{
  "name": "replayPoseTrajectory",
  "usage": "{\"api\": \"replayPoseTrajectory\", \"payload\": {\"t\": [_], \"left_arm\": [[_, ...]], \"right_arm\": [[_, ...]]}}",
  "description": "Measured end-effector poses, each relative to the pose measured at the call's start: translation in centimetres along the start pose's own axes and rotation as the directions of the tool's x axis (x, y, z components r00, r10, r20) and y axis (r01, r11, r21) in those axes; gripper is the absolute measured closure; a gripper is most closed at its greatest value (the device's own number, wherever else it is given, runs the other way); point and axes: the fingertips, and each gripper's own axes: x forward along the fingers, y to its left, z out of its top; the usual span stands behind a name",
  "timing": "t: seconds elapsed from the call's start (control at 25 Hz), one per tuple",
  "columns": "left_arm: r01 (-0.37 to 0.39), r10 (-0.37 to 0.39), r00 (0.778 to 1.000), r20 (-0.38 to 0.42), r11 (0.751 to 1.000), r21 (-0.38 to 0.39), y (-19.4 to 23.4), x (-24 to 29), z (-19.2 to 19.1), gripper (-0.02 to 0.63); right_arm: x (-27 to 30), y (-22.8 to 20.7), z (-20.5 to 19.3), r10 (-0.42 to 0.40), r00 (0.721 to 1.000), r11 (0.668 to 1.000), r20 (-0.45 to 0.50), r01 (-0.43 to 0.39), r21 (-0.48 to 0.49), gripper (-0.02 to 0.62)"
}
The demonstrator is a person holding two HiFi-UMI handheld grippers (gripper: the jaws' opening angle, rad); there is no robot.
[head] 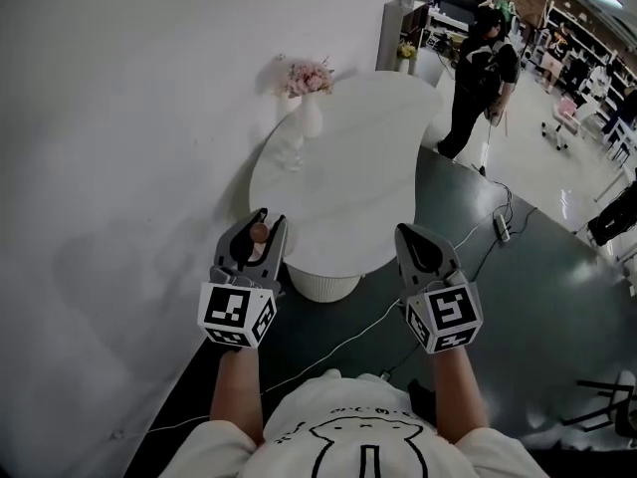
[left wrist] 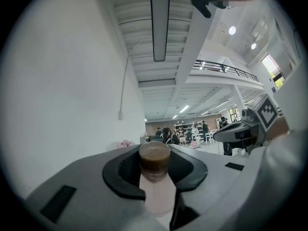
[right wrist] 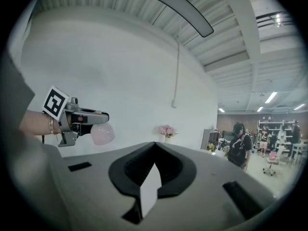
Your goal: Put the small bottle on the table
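The left gripper (head: 265, 229) has its fingers clamped on the small bottle (left wrist: 155, 174), held in the air just short of the near edge of the white counter (head: 368, 157). What the bottle holds I cannot tell; its body is a cloudy pale pink under a brown stopper. The right gripper (head: 418, 237) has its fingers together with nothing between them. At the counter's far end stands a white vase (head: 311, 118) holding pink flowers (head: 309, 78).

From above, only the brown stopper shows between the left fingers. The left gripper view shows the pads pressing on the neck and the pink body below. The right gripper view alone shows the bottle's rounded bottom (hanging clear beneath the fingers). Only the head view shows the dark floor (head: 518, 297) beside the counter, and a person (head: 483, 78) standing beyond.
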Motion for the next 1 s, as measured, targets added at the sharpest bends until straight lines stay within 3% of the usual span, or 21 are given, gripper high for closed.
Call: {"api": "replayPoseTrajectory", "payload": {"t": [0.6,1.0], "left_arm": [[-0.009,0.008,0.999,-0.031,1.0,-0.018,2.9,7.0,-2.5,0.489],[-0.025,0.023,0.997,-0.072,0.999,-0.033,5.5,16.0,-5.8,0.489]], "right_arm": [[5.9,-3.6,-2.3,0.007,0.999,1.0,-0.036,-0.007,0.013,0.601],[14.4,-9.4,-3.7,0.018,0.999,0.999,-0.036,-0.017,0.038,0.601]]}}
